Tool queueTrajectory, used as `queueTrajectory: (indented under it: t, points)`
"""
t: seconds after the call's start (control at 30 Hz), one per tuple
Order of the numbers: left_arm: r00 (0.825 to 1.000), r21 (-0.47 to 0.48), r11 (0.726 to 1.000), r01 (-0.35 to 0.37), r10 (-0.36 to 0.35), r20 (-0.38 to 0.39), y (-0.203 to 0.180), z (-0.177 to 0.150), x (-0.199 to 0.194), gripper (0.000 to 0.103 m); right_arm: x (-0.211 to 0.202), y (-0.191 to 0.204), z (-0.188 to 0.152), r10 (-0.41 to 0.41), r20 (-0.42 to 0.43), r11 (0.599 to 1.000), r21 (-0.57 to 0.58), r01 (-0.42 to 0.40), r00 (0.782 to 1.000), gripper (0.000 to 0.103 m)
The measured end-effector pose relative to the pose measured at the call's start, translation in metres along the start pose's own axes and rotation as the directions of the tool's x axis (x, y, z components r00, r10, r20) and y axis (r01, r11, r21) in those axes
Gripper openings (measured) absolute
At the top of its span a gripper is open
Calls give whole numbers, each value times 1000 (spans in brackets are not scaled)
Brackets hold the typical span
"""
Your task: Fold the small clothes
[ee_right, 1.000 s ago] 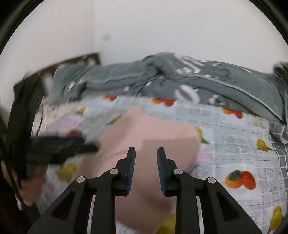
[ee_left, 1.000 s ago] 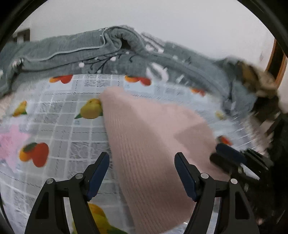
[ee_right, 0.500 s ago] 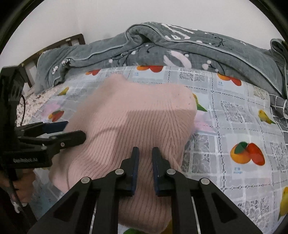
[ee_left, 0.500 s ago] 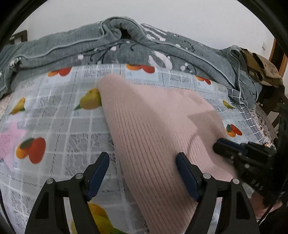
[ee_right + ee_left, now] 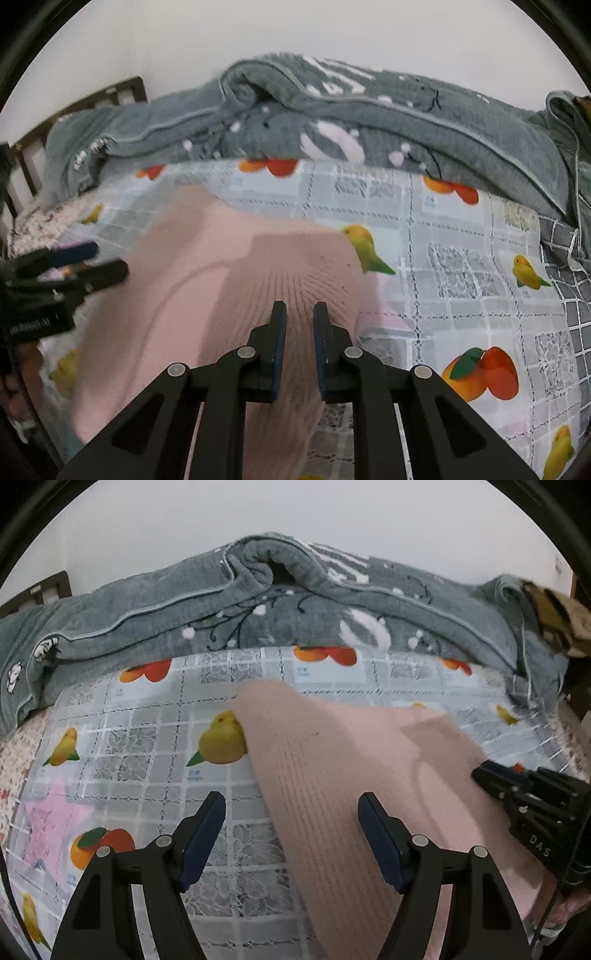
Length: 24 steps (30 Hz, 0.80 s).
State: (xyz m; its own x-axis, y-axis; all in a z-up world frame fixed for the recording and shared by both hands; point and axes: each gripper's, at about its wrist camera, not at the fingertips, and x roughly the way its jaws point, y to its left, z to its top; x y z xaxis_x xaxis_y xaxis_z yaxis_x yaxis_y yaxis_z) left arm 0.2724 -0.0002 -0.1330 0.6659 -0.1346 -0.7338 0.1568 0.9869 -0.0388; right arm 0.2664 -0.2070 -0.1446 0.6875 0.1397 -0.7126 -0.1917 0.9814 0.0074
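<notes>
A pink ribbed knit garment [image 5: 332, 775] lies folded on the fruit-print sheet [image 5: 140, 746]; it also shows in the right wrist view [image 5: 221, 280]. My left gripper [image 5: 291, 834] is open, its jaws wide apart over the garment's left edge. My right gripper [image 5: 298, 332] has its jaws close together, pinching a gathered fold of the pink knit, which puckers around the tips. The right gripper shows at the garment's right side in the left wrist view [image 5: 517, 786]; the left gripper shows at the left in the right wrist view [image 5: 70, 266].
A crumpled grey quilt [image 5: 258, 602] lies along the far side of the bed against a white wall. A dark wooden bed frame [image 5: 122, 92] stands at the far left. A tan item [image 5: 557, 620] sits at the far right.
My right gripper has come down onto the garment and pinched a fold of it. My left gripper stays open and has shifted slightly along the left edge.
</notes>
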Motion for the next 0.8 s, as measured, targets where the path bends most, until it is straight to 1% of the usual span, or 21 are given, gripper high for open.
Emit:
queueTrajectory:
  t: [0.13,0.3,0.47,0.57,0.63,0.73,0.8]
  points:
    - [1000,12,1000,-4,4,-16,-3,-6,11,73,9,-4,-6,-17,-8,1000,10,17,1000,13]
    - [1000,41,999,-30,30,1,-10,-10,15,75,15,-4,-6,-30,-20,1000,10,30,999,12]
    - [1000,10,1000,18,-18,6,-1,-12,20,79,18,-9,-7,-13,-24,999,37,14,1000,12]
    - [997,-13,997,73,-73,-2,7,-9,20,78,16,-8,-9,-15,-28,998,55,17,999,12]
    - [995,-20,995,101,-101,5,11,-5,16,76,13,-7,-8,-11,-23,999,38,11,1000,13]
    - [992,-7,993,115,-115,45,14,6,11,76,9,-13,4,43,-30,998,42,-42,999,14]
    - [990,0,991,131,-131,58,13,17,13,74,4,-18,19,66,2,997,47,-66,998,14]
